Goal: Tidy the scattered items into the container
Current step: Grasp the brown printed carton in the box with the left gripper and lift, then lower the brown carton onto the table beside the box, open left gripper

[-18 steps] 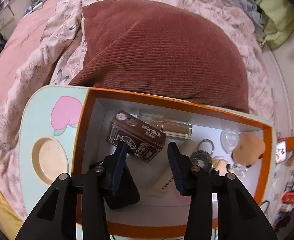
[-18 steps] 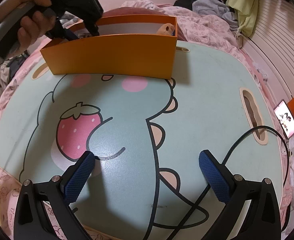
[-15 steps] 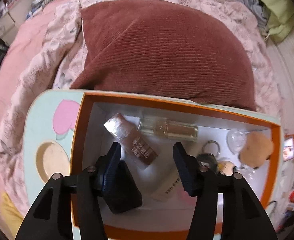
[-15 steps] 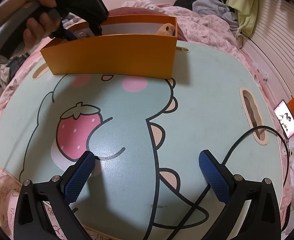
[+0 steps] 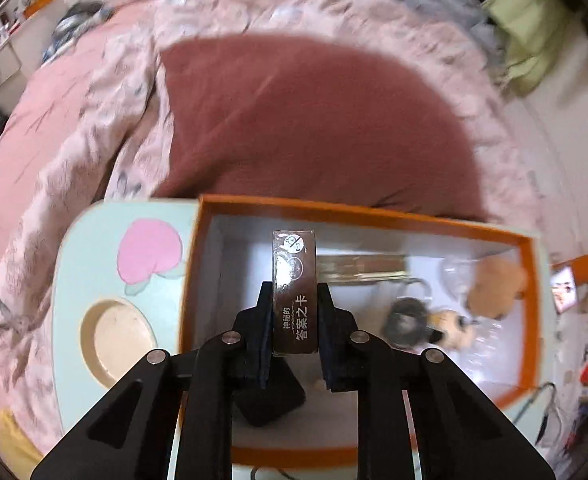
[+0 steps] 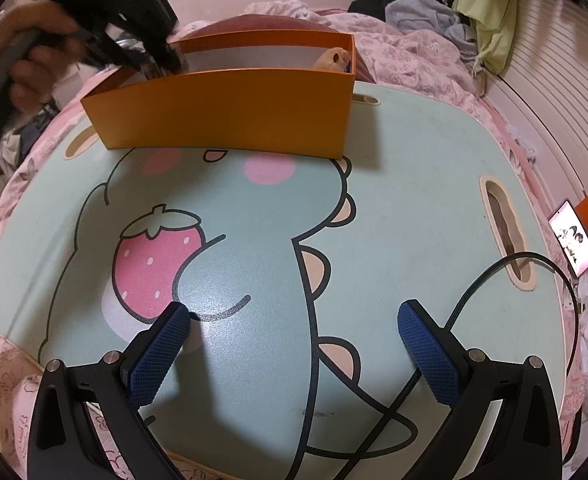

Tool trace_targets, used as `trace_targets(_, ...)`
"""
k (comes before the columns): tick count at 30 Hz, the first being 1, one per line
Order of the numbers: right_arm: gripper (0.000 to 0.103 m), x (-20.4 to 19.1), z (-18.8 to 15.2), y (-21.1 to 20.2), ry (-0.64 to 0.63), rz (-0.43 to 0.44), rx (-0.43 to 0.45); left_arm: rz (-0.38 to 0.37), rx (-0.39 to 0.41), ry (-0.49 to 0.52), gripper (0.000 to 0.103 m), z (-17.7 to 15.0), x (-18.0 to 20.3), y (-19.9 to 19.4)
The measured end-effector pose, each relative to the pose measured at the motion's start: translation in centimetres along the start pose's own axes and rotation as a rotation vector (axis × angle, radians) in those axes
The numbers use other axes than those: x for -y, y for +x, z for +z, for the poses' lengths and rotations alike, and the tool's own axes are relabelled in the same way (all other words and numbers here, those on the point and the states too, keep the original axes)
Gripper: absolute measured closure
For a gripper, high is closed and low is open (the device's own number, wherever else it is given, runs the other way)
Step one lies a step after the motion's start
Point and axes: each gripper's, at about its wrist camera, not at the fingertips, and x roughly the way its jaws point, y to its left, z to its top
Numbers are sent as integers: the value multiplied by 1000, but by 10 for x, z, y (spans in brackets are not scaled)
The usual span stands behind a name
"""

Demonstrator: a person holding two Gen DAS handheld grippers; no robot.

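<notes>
Soft, warm indoor light, rather dim. The left wrist view is smeared with motion blur: pillow (image 5: 314,128) and bedding beyond the jaws are soft, though the brown box (image 5: 295,292) between them reads sharp. The right wrist view is crisp, with pale glare on the counter (image 6: 414,208) between the jaws. Both views curve and darken at their edges.

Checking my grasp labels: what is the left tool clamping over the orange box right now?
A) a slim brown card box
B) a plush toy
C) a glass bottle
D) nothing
A: the left tool has its pads pressed on both sides of the brown card box, above the orange box.
</notes>
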Motion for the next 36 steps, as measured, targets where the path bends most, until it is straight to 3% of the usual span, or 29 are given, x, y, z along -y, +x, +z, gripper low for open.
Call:
trace_targets(5, 0, 0, 0, 0, 0, 0, 0, -178, 133, 42, 83, -20, 12, -72)
trace_targets(9, 0, 0, 0, 0, 0, 1, 1, -210, 207, 97, 83, -59, 18, -103)
trace_targets(12, 0, 0, 0, 1, 0, 1, 1, -202, 195, 139, 83, -97, 20, -96)
trace_targets(17, 0, 0, 0, 1, 0, 1, 1, -136, 188, 109, 82, -152, 12, -64)
trace_targets(20, 0, 0, 0, 1, -1, 0, 1, -216, 159, 26, 78, -162, 1, -45)
trace_targets(23, 0, -1, 0, 1, 0, 0, 1, -214, 232, -25, 54, -170, -3, -48)
trace_targets(25, 0, -1, 0, 1, 0, 0, 2, -217, 324, -40, 25, -181, -6, -59)
trace_targets(28, 0, -1, 0, 1, -1, 1, 1, -169, 406, -38, 21, -201, -7, -68)
trace_targets(30, 0, -1, 0, 1, -1, 0, 2, -71, 362, 3, 21, -213, -3, -60)
trace_targets(36, 0, -2, -1, 0, 0, 1, 1, 90, 289, 126, 21, -231, 16, -37)
